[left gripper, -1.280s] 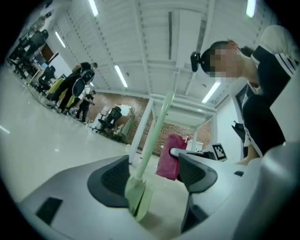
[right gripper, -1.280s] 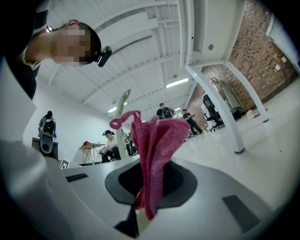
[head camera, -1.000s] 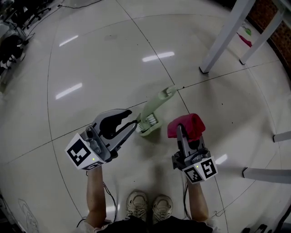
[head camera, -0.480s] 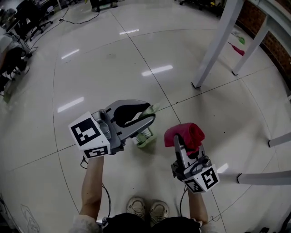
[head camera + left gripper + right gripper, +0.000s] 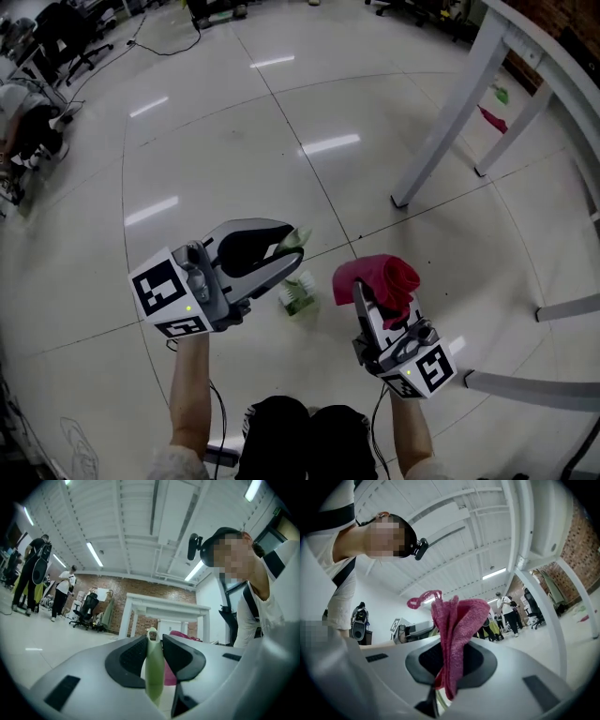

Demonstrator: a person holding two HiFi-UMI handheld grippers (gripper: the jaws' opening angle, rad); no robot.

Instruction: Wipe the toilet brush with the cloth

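Left: the left gripper (image 5: 286,251), jaws clamped on the handle of the pale green toilet brush (image 5: 297,295), whose bristle head hangs below the jaws, over the floor (image 5: 234,122). Right: the right gripper (image 5: 367,298), jaws closed on the bunched pink cloth (image 5: 384,275), near the brush but apart from it. Step judged: items in hand, wiping not yet begun. The next move calls for pressing the cloth against the brush.

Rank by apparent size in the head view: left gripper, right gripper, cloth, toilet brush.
1. left gripper
2. right gripper
3. cloth, not far behind the right gripper
4. toilet brush, partly hidden by the left gripper, so only its visible part is ranked
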